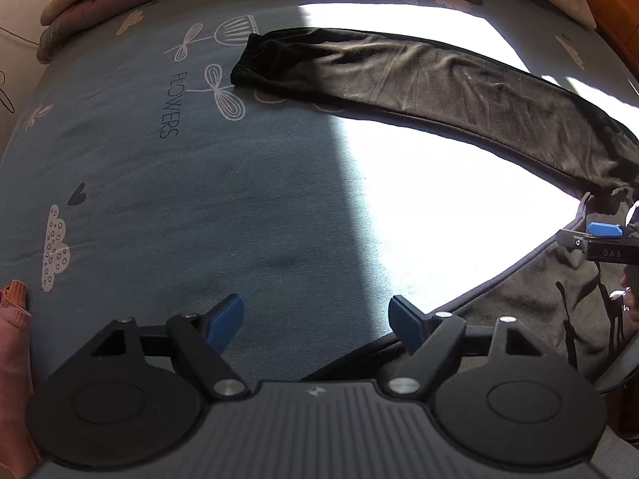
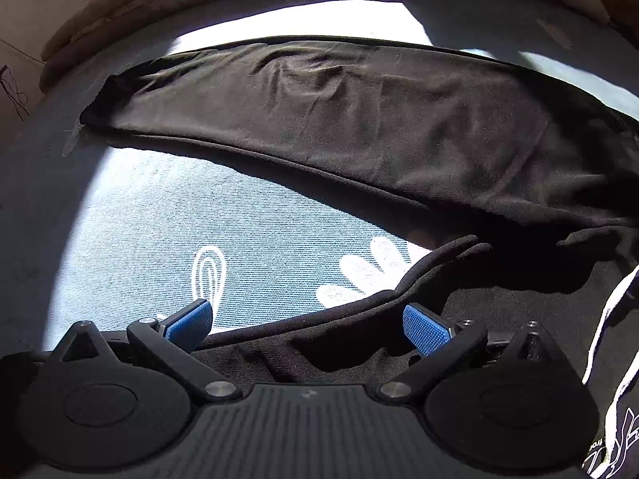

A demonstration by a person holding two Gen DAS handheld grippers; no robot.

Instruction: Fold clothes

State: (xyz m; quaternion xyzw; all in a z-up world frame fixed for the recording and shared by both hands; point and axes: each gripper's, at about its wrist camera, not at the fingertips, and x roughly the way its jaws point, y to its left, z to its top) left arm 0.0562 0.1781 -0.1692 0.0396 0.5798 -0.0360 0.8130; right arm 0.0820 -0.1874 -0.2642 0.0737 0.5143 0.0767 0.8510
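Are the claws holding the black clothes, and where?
No, nothing is held. The left claw is open above the bed sheet. The right claw is open over the hem of the black garment, not pinching it.

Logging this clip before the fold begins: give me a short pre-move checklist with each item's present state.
1. Left claw open, holding nothing: ok.
2. Right claw open, over the garment's near hem: ok.
3. Black sleeve stretched out flat on the bedsheet: ok.
4. Sleeve cuff in view and uncovered: ok.
5. Whole garment body spread flat: cannot tell, mostly out of frame.
6. Pink cloth apart from the black garment: ok.
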